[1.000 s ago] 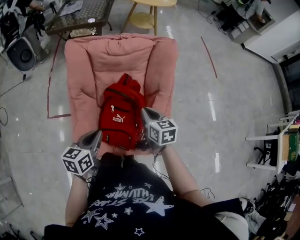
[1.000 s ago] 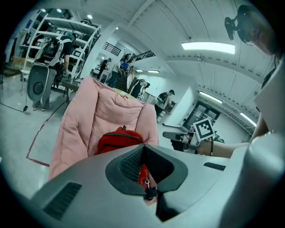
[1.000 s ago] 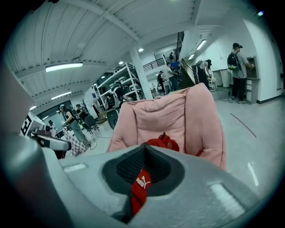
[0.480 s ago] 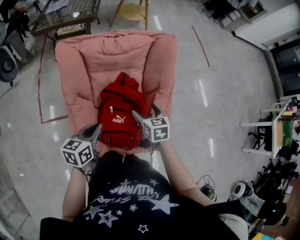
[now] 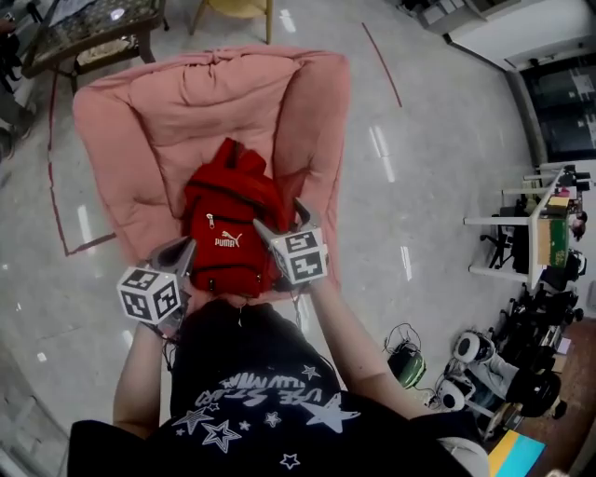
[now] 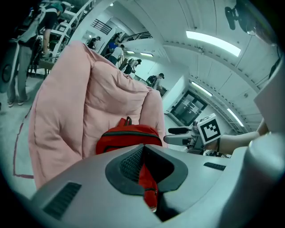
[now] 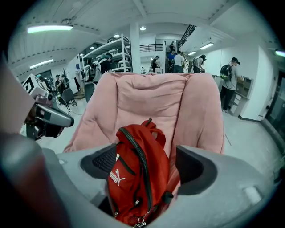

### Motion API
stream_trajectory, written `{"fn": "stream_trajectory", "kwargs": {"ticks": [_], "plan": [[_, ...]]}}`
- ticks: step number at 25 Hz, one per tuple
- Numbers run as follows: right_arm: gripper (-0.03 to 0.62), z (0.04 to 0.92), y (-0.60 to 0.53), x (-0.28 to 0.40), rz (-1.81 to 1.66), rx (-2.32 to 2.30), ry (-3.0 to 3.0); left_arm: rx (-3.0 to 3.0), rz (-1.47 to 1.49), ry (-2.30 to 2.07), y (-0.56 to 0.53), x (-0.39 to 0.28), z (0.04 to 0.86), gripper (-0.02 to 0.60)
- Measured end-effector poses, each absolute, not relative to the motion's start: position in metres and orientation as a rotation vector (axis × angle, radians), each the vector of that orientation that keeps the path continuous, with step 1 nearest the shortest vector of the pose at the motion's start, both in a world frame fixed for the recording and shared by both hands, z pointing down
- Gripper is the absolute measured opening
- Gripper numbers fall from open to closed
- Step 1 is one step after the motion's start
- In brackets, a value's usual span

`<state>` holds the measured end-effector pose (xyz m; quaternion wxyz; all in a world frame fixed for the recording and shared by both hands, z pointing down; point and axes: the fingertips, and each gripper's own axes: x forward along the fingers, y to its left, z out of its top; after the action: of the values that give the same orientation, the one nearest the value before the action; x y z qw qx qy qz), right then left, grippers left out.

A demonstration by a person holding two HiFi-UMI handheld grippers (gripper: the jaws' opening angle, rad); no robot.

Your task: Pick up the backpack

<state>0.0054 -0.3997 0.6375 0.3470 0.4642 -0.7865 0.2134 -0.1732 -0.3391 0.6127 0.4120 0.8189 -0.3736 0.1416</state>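
A red backpack (image 5: 226, 226) with a white logo stands upright on the seat of a pink armchair (image 5: 186, 102). My left gripper (image 5: 180, 252) is at the backpack's lower left; in the left gripper view its jaws (image 6: 142, 156) are shut, with a red strap of the backpack (image 6: 147, 183) pinched between them. My right gripper (image 5: 282, 222) is at the backpack's right side. In the right gripper view it (image 7: 147, 167) stands wide open with the backpack (image 7: 140, 178) between the pads; the right pad is clear of the fabric.
The armchair's padded arms rise on both sides of the backpack. A glass-topped table (image 5: 84, 28) and a wooden stool (image 5: 233, 7) stand behind the chair. White shelves (image 5: 521, 238) and floor gear (image 5: 507, 373) are at the right. People stand far off.
Both grippers have come down and in toward the backpack. The right jaws, together a second ago, have spread wide around the backpack's right side. The left stays shut.
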Motion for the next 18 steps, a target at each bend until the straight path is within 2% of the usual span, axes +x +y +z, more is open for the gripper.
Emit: {"fn": "stream_trajectory", "kwargs": {"ticks": [13, 16, 18], "plan": [[0.416, 0.692, -0.435, -0.017, 0.443, 1.123, -1.969, 2.109, 0.592, -0.950, -0.399, -0.181, 0.709, 0.012], [0.414, 0.701, -0.438, -0.024, 0.452, 1.101, -1.973, 2.136, 0.654, -0.934, -0.409, -0.182, 0.728, 0.124], [0.414, 0.706, -0.440, -0.027, 0.474, 1.108, -1.984, 2.175, 0.699, -0.936, -0.417, -0.184, 0.739, 0.164]]}}
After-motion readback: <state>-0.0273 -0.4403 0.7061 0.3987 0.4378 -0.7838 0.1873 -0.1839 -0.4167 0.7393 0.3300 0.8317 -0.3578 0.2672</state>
